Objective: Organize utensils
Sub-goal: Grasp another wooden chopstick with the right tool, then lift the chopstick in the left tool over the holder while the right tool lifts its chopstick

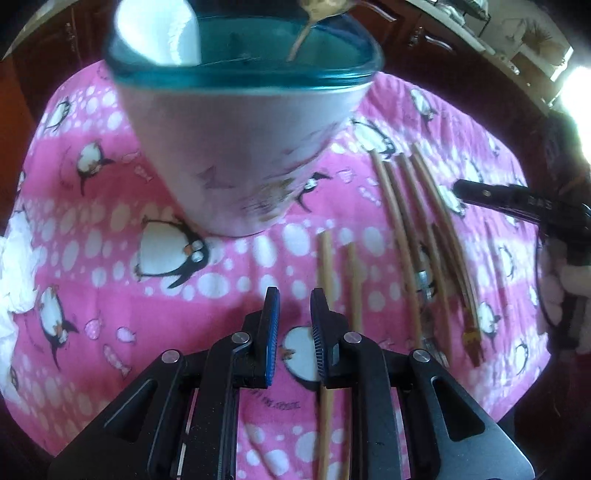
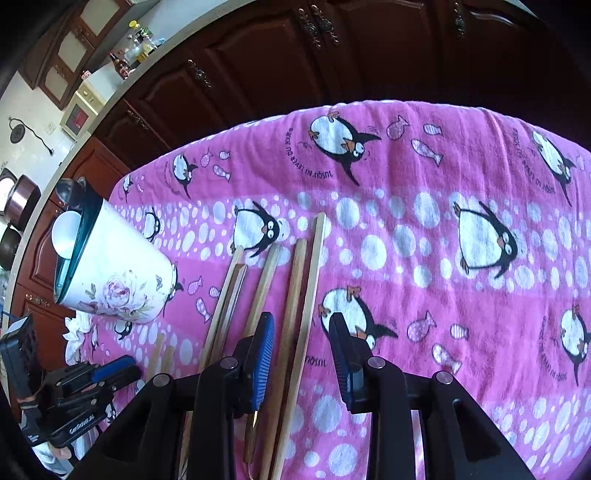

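**Operator:** I'm looking down my left gripper (image 1: pixel 293 314) at the pink penguin-print cloth (image 1: pixel 110 258). Its blue-padded jaws stand a little apart with nothing between them, only cloth and a penguin underneath.

**Spotter:** Where are the utensils?

**Operator:** Two pale chopsticks (image 1: pixel 325 266) lie side by side just right of that gripper's right finger, running toward me under the gripper body. Further right is a bundle of brown chopsticks (image 1: pixel 417 206), fanned slightly, with a metal utensil among them (I can't tell what kind, it's mostly covered).

**Spotter:** And the holder?

**Operator:** The white floral holder with the teal rim (image 1: pixel 240 155) stands on the cloth ahead of the left gripper. A gold-coloured utensil handle (image 1: pixel 301 37) sticks out of its mouth, and something white (image 1: pixel 159 33) sits inside at the left.

**Spotter:** Right side?

**Operator:** My right gripper (image 2: pixel 302 325) hangs over the wooden chopsticks (image 2: pixel 295 288). Its jaws are partly spread, and two sticks run through the gap between them, though the pads aren't pressing on either (they lie flat on the cloth). More sticks lie just left of its left finger. From this view the holder (image 2: pixel 118 277) is off to the far left, with the left gripper (image 2: pixel 110 369) near it at the bottom-left edge.
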`<state>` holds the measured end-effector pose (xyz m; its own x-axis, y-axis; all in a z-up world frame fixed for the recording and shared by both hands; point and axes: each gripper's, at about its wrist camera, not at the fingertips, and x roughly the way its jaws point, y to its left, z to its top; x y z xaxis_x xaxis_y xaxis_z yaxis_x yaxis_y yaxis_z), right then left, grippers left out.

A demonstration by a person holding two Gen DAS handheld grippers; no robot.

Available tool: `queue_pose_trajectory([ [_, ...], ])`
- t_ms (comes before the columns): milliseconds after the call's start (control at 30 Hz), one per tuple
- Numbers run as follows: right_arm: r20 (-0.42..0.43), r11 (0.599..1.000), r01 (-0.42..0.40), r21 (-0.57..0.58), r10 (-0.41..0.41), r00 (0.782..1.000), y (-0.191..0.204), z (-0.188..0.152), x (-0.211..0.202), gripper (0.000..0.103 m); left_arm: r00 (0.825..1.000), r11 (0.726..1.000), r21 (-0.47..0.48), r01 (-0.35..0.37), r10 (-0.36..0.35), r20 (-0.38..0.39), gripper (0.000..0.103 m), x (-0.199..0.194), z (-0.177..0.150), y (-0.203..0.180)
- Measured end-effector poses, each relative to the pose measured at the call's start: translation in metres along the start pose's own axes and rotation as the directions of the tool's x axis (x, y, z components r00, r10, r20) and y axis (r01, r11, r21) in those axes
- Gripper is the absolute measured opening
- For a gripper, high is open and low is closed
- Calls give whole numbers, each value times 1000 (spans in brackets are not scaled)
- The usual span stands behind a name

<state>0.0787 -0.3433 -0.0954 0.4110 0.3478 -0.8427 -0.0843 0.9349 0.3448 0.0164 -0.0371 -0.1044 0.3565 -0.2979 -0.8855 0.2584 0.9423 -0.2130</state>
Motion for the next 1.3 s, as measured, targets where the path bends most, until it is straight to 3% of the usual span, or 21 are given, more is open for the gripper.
queue_pose_trajectory([
  [333, -16, 997, 69, -41, -70, 997, -2, 42, 29, 28, 1000, 999, 37, -18, 19, -23, 17, 17, 18, -18],
  [500, -27, 993, 98, -64, -100, 995, 1, 55, 48, 21, 998, 997, 67, -45, 48, -35, 17, 26, 20, -30],
  [567, -19, 993, 104, -64, -105, 994, 1, 60, 51, 13, 997, 995, 81, -60, 63, -33, 16, 30, 21, -36],
  [600, -19, 992, 105, -65, -106, 994, 1, 61, 52, 8, 997, 994, 86, -63, 66, -30, 14, 32, 21, -38],
  [667, -20, 993, 98, -73, -100, 995, 3, 61, 52, 7, 998, 994, 93, -49, 51, -24, 7, 34, 21, -40],
  [800, 0, 993, 72, -91, -73, 997, 6, 53, 37, 7, 1000, 998, 65, -1, 2, -14, 4, 29, 23, -38],
  [1000, 62, 998, -7, -64, 11, 998, -1, 37, -4, 6, 997, 999, 33, 32, -35, 76, 4, -9, 23, -27],
  [1300, 190, 991, -83, -103, 102, 977, 20, 11, -83, 5, 972, 995, -11, 101, -97, 213, 4, -75, 22, -9],
])
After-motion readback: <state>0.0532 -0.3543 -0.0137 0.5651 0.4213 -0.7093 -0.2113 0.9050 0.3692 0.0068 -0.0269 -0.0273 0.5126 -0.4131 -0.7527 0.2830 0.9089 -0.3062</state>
